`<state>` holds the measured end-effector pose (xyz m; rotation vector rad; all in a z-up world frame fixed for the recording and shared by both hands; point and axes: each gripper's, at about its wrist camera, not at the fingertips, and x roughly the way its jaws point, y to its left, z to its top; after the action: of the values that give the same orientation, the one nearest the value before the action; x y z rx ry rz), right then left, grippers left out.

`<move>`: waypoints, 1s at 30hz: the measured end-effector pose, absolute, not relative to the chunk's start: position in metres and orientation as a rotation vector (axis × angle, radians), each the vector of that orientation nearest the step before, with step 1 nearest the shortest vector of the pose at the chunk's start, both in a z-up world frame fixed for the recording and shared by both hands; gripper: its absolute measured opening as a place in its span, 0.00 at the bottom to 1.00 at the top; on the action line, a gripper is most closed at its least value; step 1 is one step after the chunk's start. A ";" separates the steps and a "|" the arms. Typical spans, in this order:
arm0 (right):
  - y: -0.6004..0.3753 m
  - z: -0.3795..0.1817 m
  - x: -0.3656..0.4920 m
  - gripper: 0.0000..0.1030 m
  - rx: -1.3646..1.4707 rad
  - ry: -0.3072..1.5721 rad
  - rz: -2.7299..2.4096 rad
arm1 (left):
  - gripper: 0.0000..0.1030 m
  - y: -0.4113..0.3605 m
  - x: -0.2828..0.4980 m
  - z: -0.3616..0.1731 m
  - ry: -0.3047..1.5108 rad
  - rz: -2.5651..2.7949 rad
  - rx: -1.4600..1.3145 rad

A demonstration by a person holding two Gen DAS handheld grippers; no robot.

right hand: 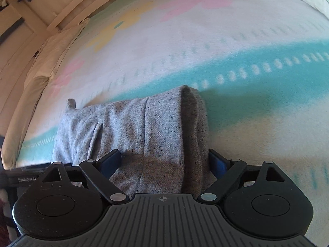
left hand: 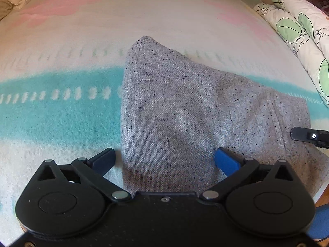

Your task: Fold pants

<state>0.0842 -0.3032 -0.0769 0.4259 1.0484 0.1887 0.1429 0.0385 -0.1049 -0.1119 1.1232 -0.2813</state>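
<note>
Grey speckled pants (left hand: 185, 107) lie folded on a pastel blanket (left hand: 61, 107). In the left wrist view my left gripper (left hand: 164, 160) stands open just above the near edge of the fabric, its blue pads apart and pressing on nothing. A finger of the right gripper (left hand: 304, 135) pokes in at the right edge. In the right wrist view the pants (right hand: 144, 123) show a folded edge at their right side. My right gripper (right hand: 164, 162) is open over that end, fabric lying between its spread fingers without being pinched.
White pillows with green leaf prints (left hand: 298, 26) lie at the right side of the bed. A beige cushion (right hand: 41, 70) and a wooden bed frame (right hand: 67, 6) run along the left in the right wrist view. The blanket (right hand: 257, 113) stretches beyond the pants.
</note>
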 end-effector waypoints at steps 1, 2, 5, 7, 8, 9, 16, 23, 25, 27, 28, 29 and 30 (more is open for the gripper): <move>-0.303 -0.077 0.085 0.87 0.420 1.049 0.197 | 1.00 0.040 0.145 -0.104 1.126 -0.283 -0.131; -0.304 -0.077 0.085 0.87 0.421 1.050 0.204 | 1.00 0.042 0.146 -0.104 1.126 -0.289 -0.144; -0.308 -0.077 0.086 0.84 0.438 1.047 0.228 | 1.00 0.041 0.150 -0.105 1.130 -0.302 -0.146; -0.309 -0.077 0.085 0.62 0.431 1.043 0.251 | 0.99 0.039 0.150 -0.104 1.132 -0.300 -0.142; -0.310 -0.078 0.085 0.52 0.443 1.043 0.263 | 0.98 0.039 0.149 -0.104 1.127 -0.296 -0.152; -0.312 -0.078 0.084 0.46 0.469 1.042 0.273 | 0.93 0.038 0.148 -0.103 1.122 -0.292 -0.151; -0.286 -0.054 0.073 0.30 0.339 0.980 0.302 | 0.23 0.044 0.128 -0.081 1.052 -0.303 -0.167; -0.269 -0.015 0.065 0.28 0.270 0.891 0.323 | 0.20 0.045 0.108 -0.059 0.971 -0.288 -0.127; -0.264 -0.004 0.069 0.28 0.260 0.863 0.323 | 0.19 0.045 0.115 -0.046 0.940 -0.278 -0.129; -0.259 0.006 0.078 0.28 0.251 0.844 0.324 | 0.19 0.048 0.120 -0.031 0.904 -0.265 -0.136; -0.257 0.011 0.087 0.28 0.246 0.839 0.323 | 0.19 0.050 0.126 -0.024 0.890 -0.262 -0.136; -0.254 0.016 0.094 0.28 0.240 0.837 0.323 | 0.19 0.052 0.132 -0.017 0.882 -0.258 -0.133; -0.253 0.020 0.102 0.28 0.236 0.837 0.324 | 0.19 0.054 0.139 -0.009 0.876 -0.256 -0.130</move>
<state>0.1015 -0.2525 0.0204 0.2363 0.8370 0.3245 0.1394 0.0544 -0.0091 -0.1300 0.8757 -0.2563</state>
